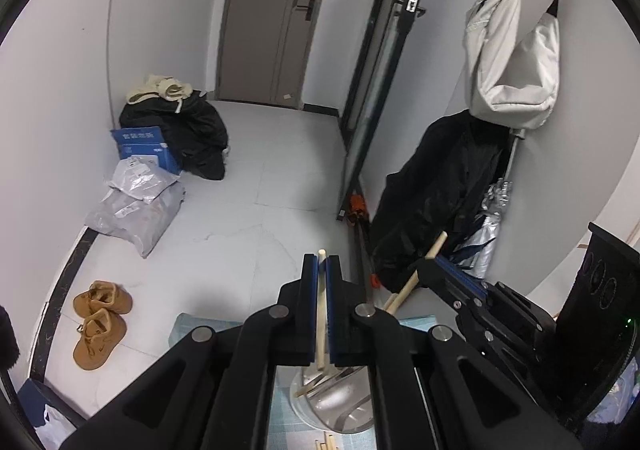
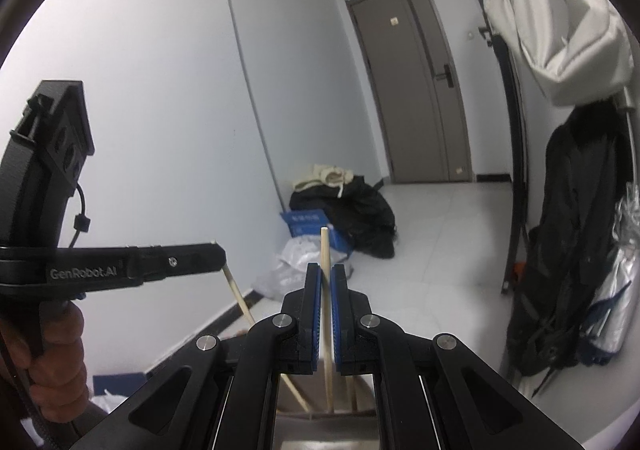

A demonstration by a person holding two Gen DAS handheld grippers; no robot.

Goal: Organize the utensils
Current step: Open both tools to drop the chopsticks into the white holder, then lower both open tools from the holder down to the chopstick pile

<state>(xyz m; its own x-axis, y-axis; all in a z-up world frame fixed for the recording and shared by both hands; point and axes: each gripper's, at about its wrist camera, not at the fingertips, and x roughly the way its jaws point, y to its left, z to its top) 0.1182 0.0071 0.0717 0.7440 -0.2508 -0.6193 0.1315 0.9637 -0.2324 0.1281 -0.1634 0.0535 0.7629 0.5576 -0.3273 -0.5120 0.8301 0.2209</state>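
A: Where are we?
B: My left hand-held gripper (image 1: 321, 270) and right hand-held gripper (image 2: 325, 278) each clamp one chopstick (image 1: 321, 314) above the metal holder (image 1: 340, 402); neither is released, and loose sticks (image 1: 326, 442) remain below.

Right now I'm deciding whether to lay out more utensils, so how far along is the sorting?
Partly done. The metal cup already holds a few utensils. In hand: the left gripper is shut on one wooden chopstick above the cup, and the right gripper is shut on another chopstick. Left: a few wooden sticks lie on the mat beside the cup.
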